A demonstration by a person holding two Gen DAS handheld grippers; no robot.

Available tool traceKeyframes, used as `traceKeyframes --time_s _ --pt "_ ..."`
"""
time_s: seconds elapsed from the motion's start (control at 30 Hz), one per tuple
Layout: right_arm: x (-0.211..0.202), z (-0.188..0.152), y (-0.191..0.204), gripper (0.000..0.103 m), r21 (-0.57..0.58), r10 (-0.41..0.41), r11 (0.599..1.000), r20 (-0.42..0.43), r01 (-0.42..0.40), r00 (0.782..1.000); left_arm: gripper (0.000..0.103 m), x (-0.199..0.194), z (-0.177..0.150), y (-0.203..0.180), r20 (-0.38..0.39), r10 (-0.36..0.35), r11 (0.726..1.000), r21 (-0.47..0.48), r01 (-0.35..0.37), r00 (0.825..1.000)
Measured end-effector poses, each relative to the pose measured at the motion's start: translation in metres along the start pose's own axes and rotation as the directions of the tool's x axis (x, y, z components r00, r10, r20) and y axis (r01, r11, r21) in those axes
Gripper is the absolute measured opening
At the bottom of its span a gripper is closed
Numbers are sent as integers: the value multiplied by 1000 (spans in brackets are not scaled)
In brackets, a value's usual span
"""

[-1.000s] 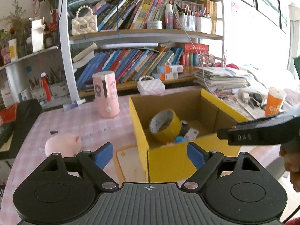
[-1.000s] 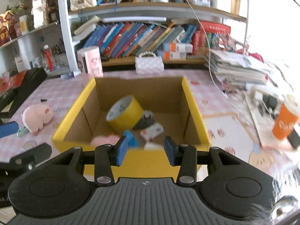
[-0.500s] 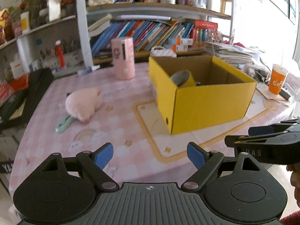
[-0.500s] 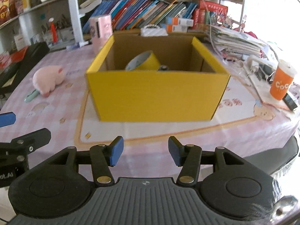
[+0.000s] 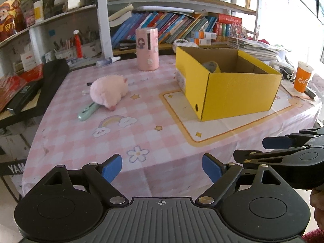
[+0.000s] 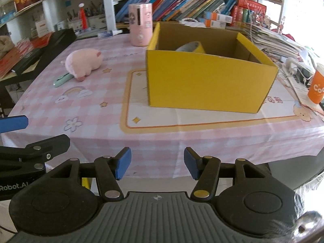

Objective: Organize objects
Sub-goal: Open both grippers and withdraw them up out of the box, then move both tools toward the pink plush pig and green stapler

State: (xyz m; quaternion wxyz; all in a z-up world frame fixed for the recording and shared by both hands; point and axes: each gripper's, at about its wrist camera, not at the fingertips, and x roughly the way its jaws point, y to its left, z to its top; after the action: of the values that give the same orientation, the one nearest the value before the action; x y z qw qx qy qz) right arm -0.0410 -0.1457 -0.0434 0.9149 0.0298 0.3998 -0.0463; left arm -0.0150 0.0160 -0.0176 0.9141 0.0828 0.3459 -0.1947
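Left gripper (image 5: 162, 169) wide open, empty; right gripper (image 6: 157, 166) open, empty, both off the counter (image 6: 222, 139) edge. Orange cup (image 5: 303, 79) reads "CoC"; yellow cardboard box (image 6: 206, 83) holds a tape roll (image 6: 191, 47); pink plush pig (image 5: 108, 91) lies beside.

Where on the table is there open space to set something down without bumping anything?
Bare cloth lies along the near edge, between the pink plush and the yellow box, and in front of both. Crowded: the right end by the orange cup and papers, and the back by the pink canister.
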Motion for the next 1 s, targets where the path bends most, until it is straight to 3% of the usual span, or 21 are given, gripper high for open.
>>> traceKeyframes --time_s 1.0 --pt "-11 1 85 57 -121 107 987 36 -102 994 89 -44 -24 67 44 119 989 -89 -114 992"
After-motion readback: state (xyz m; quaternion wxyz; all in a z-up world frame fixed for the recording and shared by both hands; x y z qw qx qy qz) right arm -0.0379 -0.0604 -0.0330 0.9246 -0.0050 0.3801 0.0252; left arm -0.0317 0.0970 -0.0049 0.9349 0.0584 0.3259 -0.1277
